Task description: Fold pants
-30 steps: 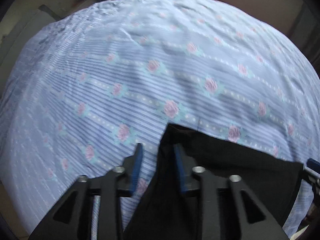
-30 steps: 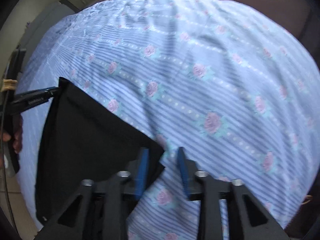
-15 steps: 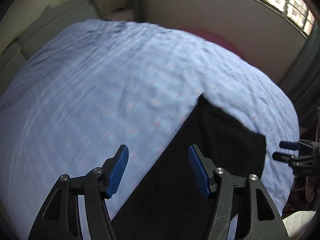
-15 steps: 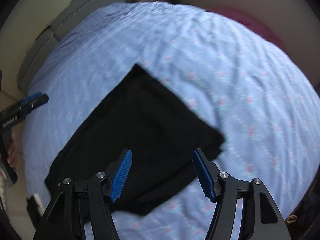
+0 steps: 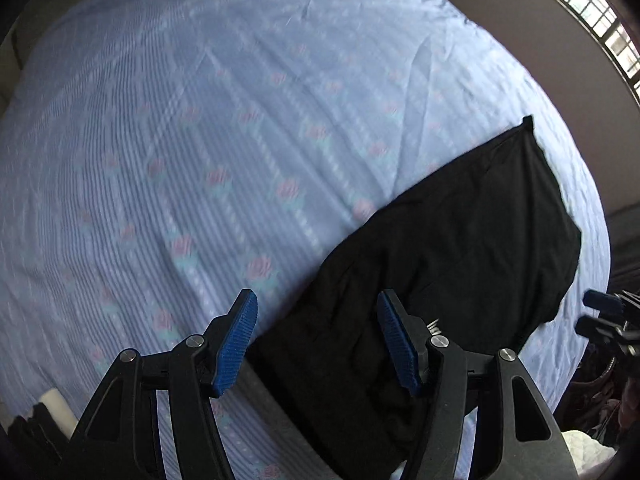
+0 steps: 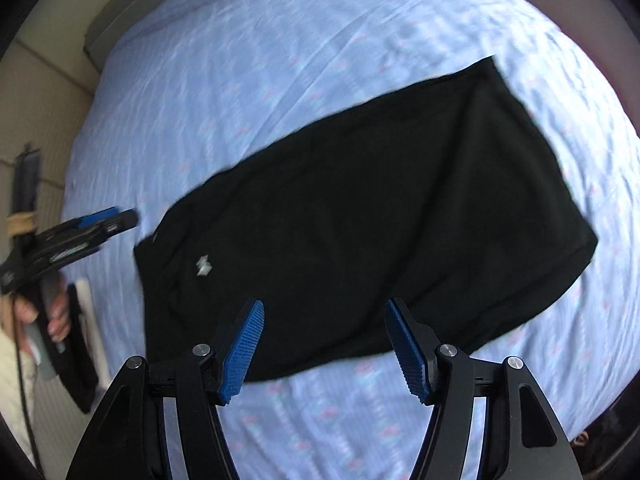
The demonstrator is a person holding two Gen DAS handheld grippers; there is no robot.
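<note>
On the bed (image 6: 280, 60), the pants (image 6: 360, 208) lie folded flat, so my left tool (image 5: 318, 338) and right tool (image 6: 326, 346) hang wide open, empty.

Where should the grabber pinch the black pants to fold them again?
Probably a corner of the far short end of the black pants, coming from above. They lie flat on the flowery sheet, so only edges and corners give the open right gripper something to pinch.
</note>
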